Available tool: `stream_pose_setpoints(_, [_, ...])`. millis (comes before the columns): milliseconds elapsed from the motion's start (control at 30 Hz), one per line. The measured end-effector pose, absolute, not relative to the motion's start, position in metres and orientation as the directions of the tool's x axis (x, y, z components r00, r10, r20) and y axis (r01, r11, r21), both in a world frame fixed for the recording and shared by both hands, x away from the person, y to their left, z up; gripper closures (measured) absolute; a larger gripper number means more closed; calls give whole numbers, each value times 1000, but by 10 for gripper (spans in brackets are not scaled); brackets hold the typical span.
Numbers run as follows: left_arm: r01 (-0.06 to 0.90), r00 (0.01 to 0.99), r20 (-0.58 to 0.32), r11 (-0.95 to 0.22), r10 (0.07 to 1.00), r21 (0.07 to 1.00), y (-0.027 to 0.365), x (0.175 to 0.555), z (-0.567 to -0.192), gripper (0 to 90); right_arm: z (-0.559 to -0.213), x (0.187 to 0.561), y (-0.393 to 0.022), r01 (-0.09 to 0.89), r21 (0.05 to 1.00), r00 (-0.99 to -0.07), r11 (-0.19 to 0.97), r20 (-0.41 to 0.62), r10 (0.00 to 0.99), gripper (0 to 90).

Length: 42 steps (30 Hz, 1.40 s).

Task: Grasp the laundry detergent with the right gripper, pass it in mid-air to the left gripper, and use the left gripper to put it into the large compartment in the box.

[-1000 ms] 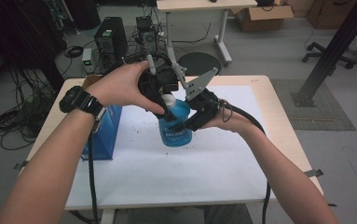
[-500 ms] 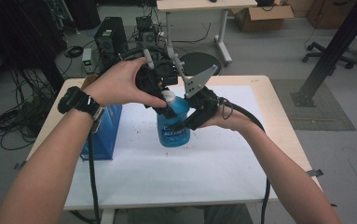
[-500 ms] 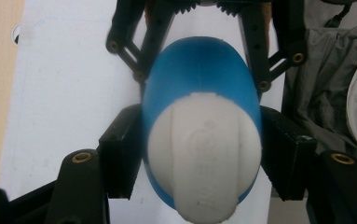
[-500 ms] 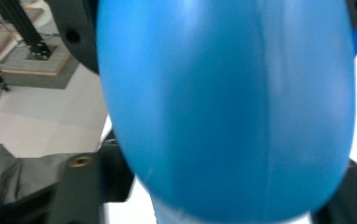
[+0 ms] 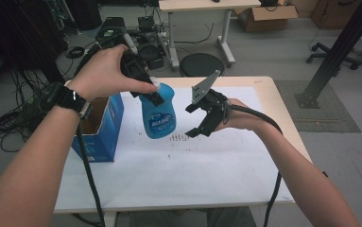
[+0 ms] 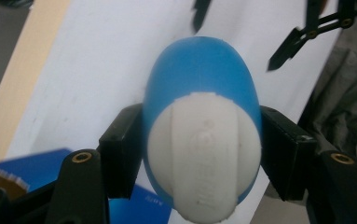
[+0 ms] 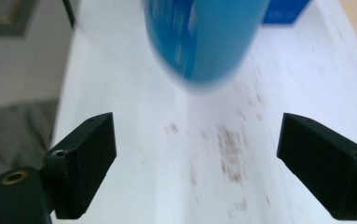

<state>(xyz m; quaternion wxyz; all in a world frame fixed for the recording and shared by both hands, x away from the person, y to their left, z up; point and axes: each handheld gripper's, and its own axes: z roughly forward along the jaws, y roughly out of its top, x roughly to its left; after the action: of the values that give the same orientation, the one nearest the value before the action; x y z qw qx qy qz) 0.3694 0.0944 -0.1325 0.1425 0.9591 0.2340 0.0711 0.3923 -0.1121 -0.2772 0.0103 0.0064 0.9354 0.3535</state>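
Note:
A blue plastic bottle (image 5: pixel 159 117) with a white cap (image 5: pixel 154 84) hangs above the white sheet, lifted off the table. My left gripper (image 5: pixel 156 92) is shut on its top; in the left gripper view the black pads (image 6: pixel 122 154) press both sides of the bottle (image 6: pixel 199 70) just under the cap (image 6: pixel 204 158). My right gripper (image 5: pixel 189 122) stands to the right of the bottle, and its jaws have just been opening. In the right gripper view the gripper (image 7: pixel 204 163) is spread wide with nothing between the pads, and the blurred bottle (image 7: pixel 204 37) hangs ahead of it.
An open blue cardboard box (image 5: pixel 97 127) stands at the table's left edge. The white sheet (image 5: pixel 193 184) covers most of the wooden table and carries dark specks (image 5: pixel 181 138) below the bottle. Cables, equipment and a stool stand on the floor beyond.
The right gripper, which was closed on the bottle's body, has let go and now stands apart. The left gripper has carried the bottle up and to the left.

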Motion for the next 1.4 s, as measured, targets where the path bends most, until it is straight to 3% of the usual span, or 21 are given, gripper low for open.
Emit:
stream_pose_setpoints(333, [654,666,119,-653,736,382,138,377,-104,383,-290,402,-146,43,499,-997,866,-40,73,100])
stream_pose_setpoints(700, [848,321,73,-321,944,421,194,382,-85,383,-291,410,-189,118,442,-985,889,-64,163,106])
stream_pose_setpoints(833, [879,203,85,-220,975,422,213,383,-86,383,-292,411,-200,138,422,-980,896,-72,185,107])
stream_pose_setpoints(1067, [907,85,82,-112,993,406,240,383,-94,383,-297,412,-214,167,387,-974,907,-78,213,113])
stream_pose_setpoints(1400, [912,25,87,-59,996,406,260,383,-108,383,-301,413,-223,199,374,-968,906,-70,242,113])
